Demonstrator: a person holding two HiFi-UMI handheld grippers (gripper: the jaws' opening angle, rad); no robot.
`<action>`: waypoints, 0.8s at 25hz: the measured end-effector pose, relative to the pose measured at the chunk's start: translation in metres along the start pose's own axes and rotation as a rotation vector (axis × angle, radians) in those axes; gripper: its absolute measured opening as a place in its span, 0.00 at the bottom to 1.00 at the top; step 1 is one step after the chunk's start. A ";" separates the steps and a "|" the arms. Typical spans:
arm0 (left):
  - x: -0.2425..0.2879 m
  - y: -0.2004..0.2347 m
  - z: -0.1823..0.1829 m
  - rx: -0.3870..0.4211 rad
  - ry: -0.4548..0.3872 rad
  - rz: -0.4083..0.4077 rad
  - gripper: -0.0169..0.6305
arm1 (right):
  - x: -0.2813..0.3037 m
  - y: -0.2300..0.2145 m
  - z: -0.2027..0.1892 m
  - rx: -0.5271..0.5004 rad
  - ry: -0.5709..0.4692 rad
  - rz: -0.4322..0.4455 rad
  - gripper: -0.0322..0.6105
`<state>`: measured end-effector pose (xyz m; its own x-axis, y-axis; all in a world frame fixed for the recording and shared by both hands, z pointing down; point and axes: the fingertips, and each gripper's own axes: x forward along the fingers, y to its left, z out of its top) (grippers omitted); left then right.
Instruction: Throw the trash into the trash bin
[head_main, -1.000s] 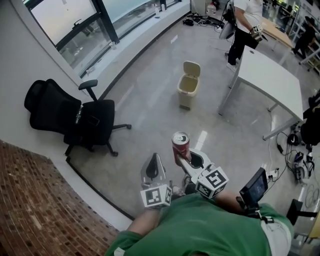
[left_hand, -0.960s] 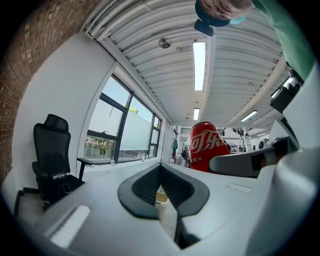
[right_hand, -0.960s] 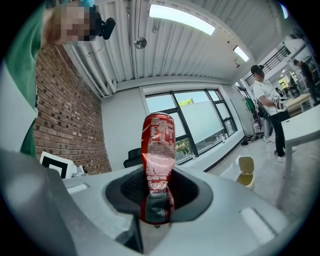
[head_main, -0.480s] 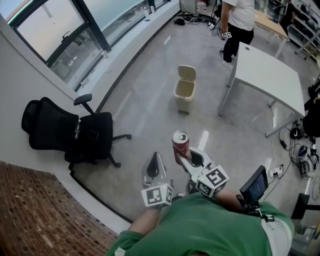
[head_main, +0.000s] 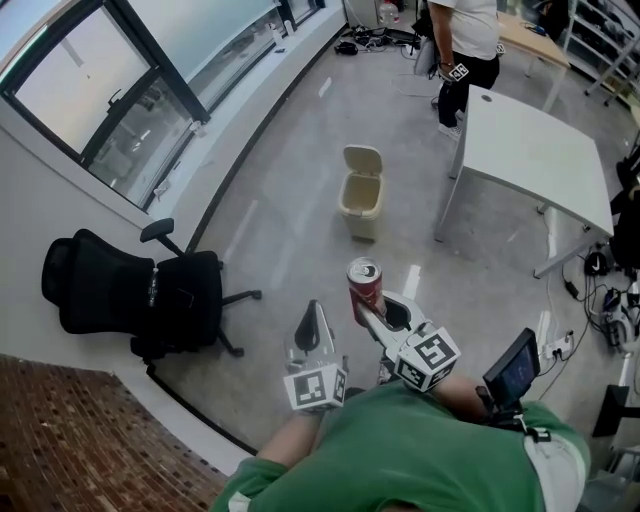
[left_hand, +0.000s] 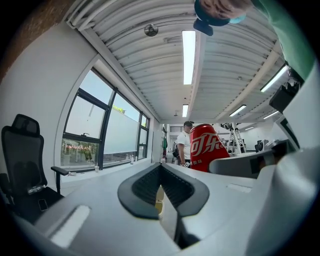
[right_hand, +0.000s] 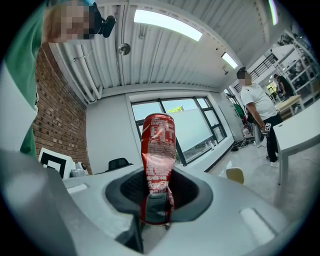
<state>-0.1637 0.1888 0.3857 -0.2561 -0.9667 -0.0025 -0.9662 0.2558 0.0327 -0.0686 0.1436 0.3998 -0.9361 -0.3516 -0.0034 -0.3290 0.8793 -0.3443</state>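
A dented red soda can (head_main: 364, 286) stands upright in my right gripper (head_main: 374, 314), whose jaws are shut on its lower half. In the right gripper view the can (right_hand: 158, 150) rises from between the pads of the right gripper (right_hand: 157, 201). My left gripper (head_main: 311, 322) is held level beside it, shut and holding nothing; in its own view the left gripper (left_hand: 161, 172) has its pads together, and the can (left_hand: 207, 147) shows at the right. The beige trash bin (head_main: 360, 196) stands on the floor ahead with its lid up, well beyond both grippers. The bin (right_hand: 234, 175) looks small in the right gripper view.
A black office chair (head_main: 135, 296) stands at the left by the window wall. A white table (head_main: 535, 150) is to the right of the bin, with a person (head_main: 463, 45) at its far end. Cables and a small screen (head_main: 510, 372) lie at the right.
The whole view has advanced across the floor: the bin sits lower and closer in the picture, and the chair has slid down and left. Both grippers keep their pose, the can still gripped.
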 end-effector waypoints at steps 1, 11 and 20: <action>0.007 -0.003 0.000 0.005 0.001 -0.004 0.03 | 0.002 -0.007 0.002 0.001 -0.001 -0.004 0.22; 0.056 -0.036 0.003 0.065 0.034 -0.091 0.03 | -0.001 -0.059 0.017 0.041 -0.037 -0.078 0.22; 0.103 -0.043 -0.011 0.064 0.052 -0.175 0.03 | 0.014 -0.104 0.015 0.040 -0.028 -0.187 0.22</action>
<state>-0.1487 0.0781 0.3947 -0.0836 -0.9953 0.0488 -0.9962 0.0823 -0.0276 -0.0452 0.0427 0.4212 -0.8551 -0.5170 0.0378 -0.4911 0.7847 -0.3783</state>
